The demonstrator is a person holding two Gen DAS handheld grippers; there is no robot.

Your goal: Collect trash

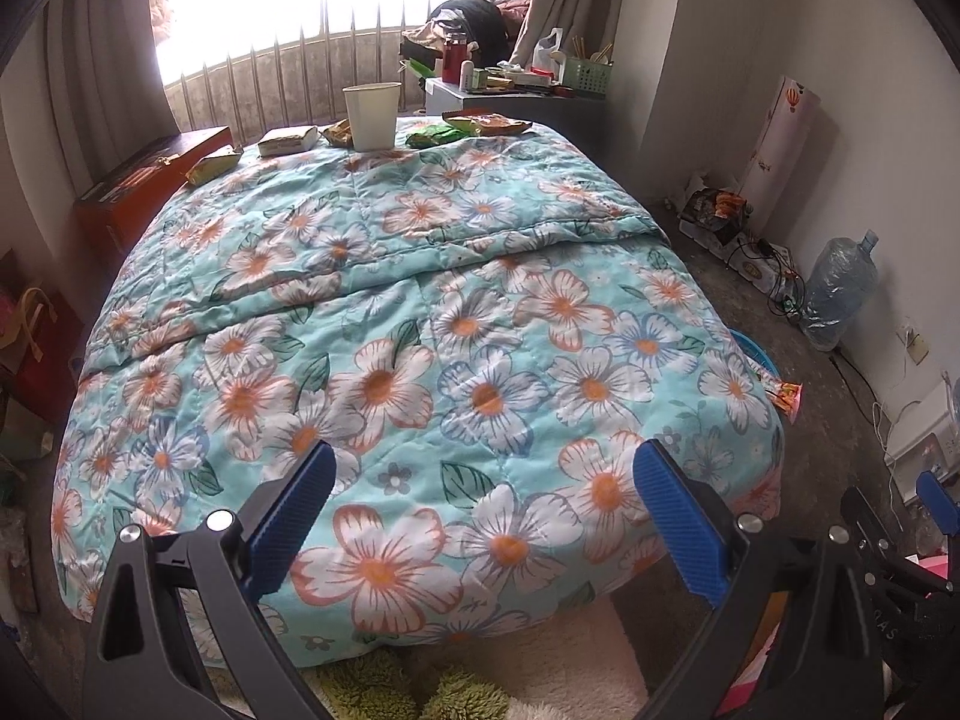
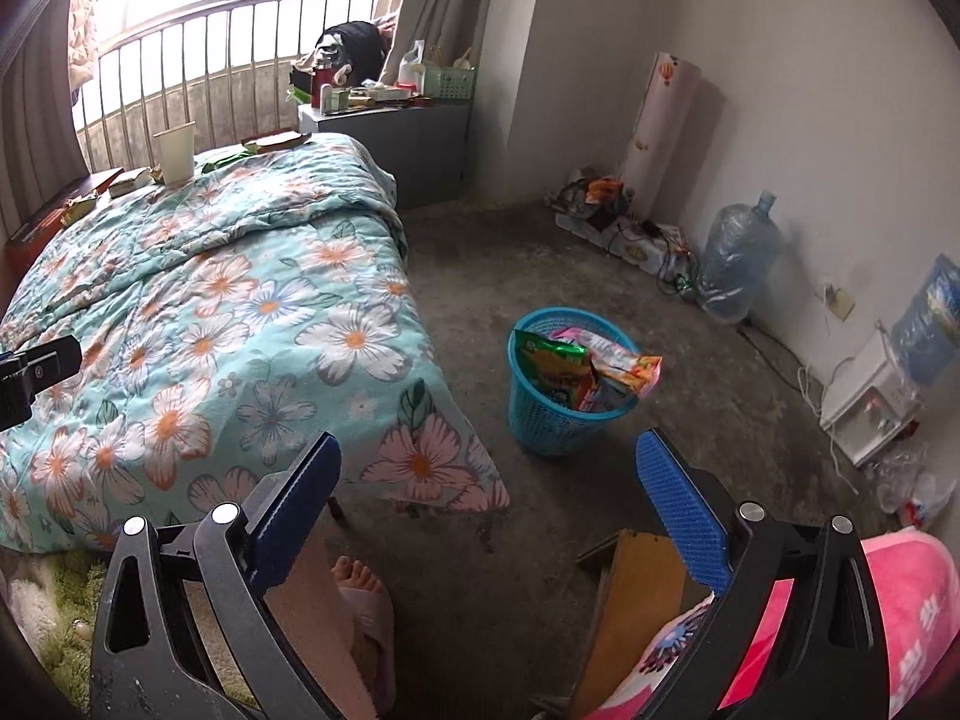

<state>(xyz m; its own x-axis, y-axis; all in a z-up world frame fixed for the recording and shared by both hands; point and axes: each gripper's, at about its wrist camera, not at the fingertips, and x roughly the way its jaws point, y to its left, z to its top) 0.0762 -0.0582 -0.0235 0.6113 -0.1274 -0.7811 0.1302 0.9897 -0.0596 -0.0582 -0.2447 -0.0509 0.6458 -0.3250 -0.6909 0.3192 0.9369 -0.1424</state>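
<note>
Bed (image 1: 420,312) with floral quilt; at its far edge stand a paper cup (image 1: 371,116) and scattered wrappers (image 1: 491,123). Blue bin (image 2: 561,396), holding wrappers, on the floor beside the bed's near right corner. Left gripper (image 1: 483,516) and right gripper (image 2: 489,507): jaws spread wide, empty.

I see a quilted cotton-like bedspread (image 1: 420,312), matt and floral. My left claw (image 1: 480,516) has ribbed blue plastic pads (image 1: 678,516) on matt black arms. The bin (image 2: 552,414) is blue plastic mesh holding glossy foil wrappers (image 2: 558,366); the floor (image 2: 540,264) looks like rough concrete.
</note>
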